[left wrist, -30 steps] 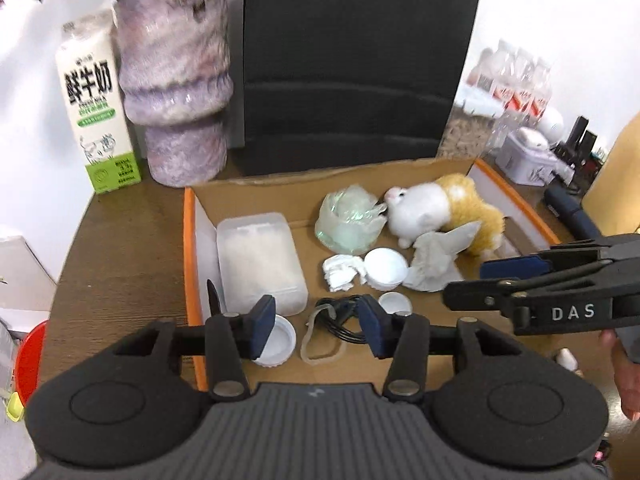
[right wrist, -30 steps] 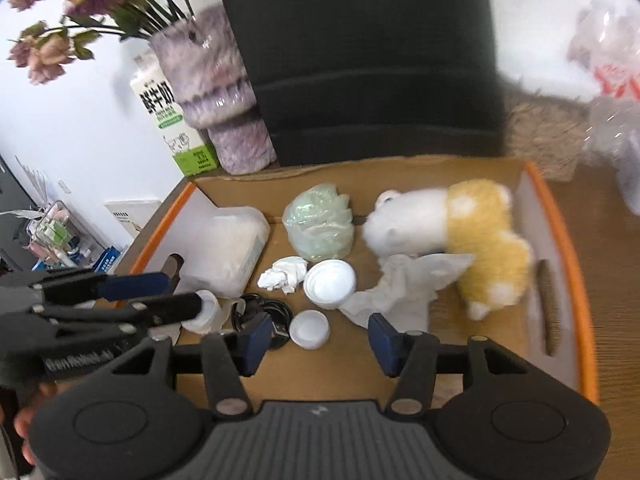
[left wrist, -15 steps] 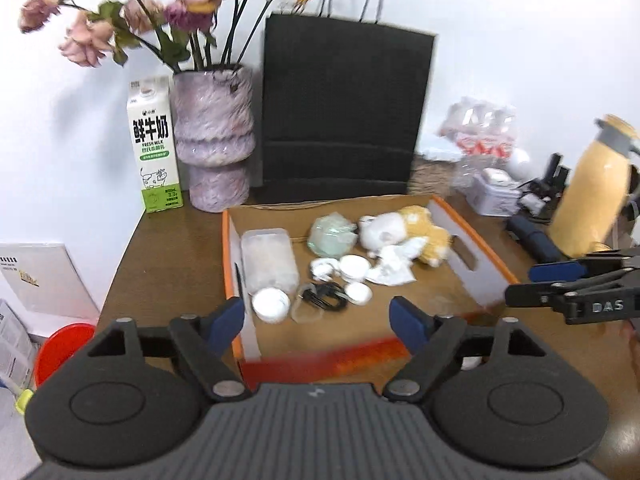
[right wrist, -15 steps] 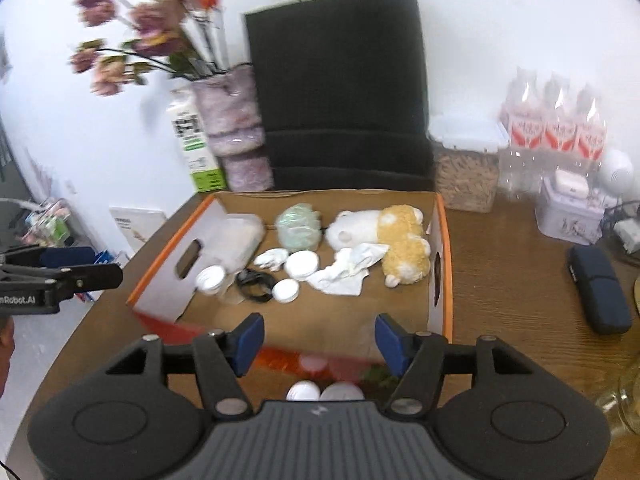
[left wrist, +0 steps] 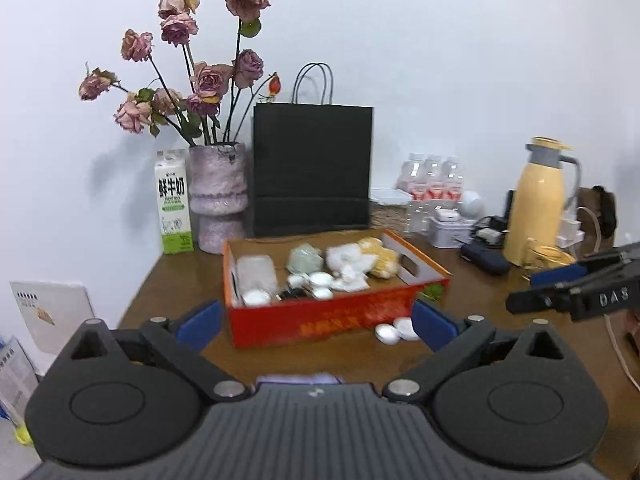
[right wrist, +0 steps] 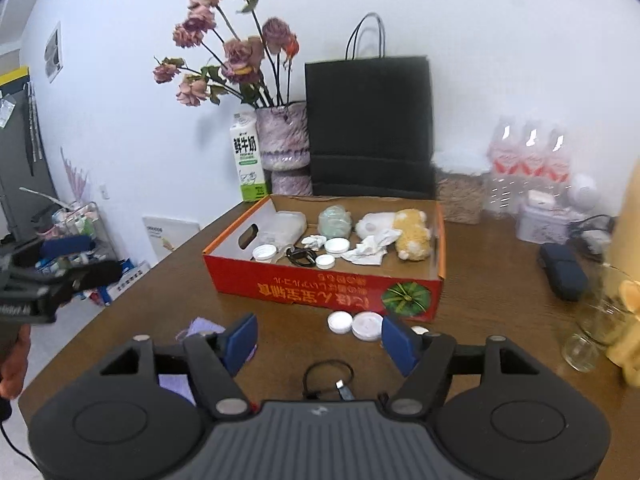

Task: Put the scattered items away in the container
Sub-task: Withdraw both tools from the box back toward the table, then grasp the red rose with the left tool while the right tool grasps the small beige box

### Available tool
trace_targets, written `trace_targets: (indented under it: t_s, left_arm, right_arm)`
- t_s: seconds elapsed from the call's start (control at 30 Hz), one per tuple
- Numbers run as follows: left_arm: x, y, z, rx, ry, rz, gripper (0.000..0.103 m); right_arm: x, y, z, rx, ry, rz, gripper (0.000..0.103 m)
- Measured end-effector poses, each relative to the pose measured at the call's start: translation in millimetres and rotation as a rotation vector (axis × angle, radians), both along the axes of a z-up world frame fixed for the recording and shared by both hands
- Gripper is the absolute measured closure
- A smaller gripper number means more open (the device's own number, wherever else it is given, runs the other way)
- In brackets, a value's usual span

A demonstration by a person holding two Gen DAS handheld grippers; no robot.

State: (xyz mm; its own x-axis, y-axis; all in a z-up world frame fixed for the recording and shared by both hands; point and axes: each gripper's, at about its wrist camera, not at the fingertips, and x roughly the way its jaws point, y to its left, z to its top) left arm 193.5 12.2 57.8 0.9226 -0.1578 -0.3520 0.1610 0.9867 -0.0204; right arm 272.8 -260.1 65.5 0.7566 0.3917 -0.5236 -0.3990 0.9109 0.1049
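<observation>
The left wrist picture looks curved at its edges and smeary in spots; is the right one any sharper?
Left wrist view: fisheye bends the edges; the box front is smeared, the flowers crisp. Right wrist view: equally curved, bottles blurred, box print readable.

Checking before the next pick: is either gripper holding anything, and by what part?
Nothing is held. The left gripper and right gripper are both opening, with nothing between their fingers.

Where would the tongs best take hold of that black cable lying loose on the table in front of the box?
Probably the cable at its raised loop, from straight above: the strand is thin and lies flat on the table, so a sideways approach would slide under nothing. The right tongs, opening and empty, are nearest.
</observation>
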Motion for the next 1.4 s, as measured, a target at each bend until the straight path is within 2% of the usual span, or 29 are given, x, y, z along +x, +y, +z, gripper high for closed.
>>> trace_targets:
  t_s: [0.2,0.27,0.37,0.43,0.53,0.7,0.9,1.03,1.13,1.2,1.3,1.4]
  left_arm:
    - [-68,-6,-44,-0.035,0.025,0.029,0.0]
    - [-87,-10,-54,-0.001,0.038,0.011,0.0]
    - [-106,-21,-62,0.051,0.061,-0.034,0.0]
    - [-111,-29,-62,0.062,0.057,-0.071,0.0]
    - [-106,-38,-59,0.059,0.044,-0.074,0.0]
    - [-93,-51,-68,0.031,0.094,-0.108,0.0]
    - [-81,-56,-87,0.04,0.139,-0.125,0.0]
    - [-56,-59,-91,0.049,0.192,-0.113,0.0]
    - [-31,-66,-87,0.045,0.182,-0.148,0.0]
    - [-11,-71,-88,0.027,0.198,-0.176,0.008]
    - [18,-81,-94,0.003,0.255,-0.202,0.022]
    - [38,-89,-100,-0.002,0.275,-0.213,0.022]
  right_arm:
    - [-71,-2,-18,-0.015,-0.086,-0.02,0.03]
    - [-90,1,-30,-0.023,-0.089,-0.009,0.029]
    - [-110,6,-47,-0.011,-0.066,0.004,0.023]
    - [-116,8,-59,0.004,-0.032,0.022,0.023]
    - [-124,6,-71,0.006,-0.017,0.01,0.023]
    - [-127,-6,-81,0.057,-0.008,-0.03,0.024]
    - [-106,-23,-83,0.061,0.006,-0.137,0.026]
    - [-88,-38,-83,0.094,-0.017,-0.172,0.028]
    - [-64,-47,-87,0.123,-0.013,-0.174,0.037]
    - [-43,-49,-90,0.131,0.008,-0.167,0.046]
    - [-12,-51,-94,0.137,0.02,-0.171,0.054]
    - [23,-51,-100,0.109,0.036,-0.19,0.055]
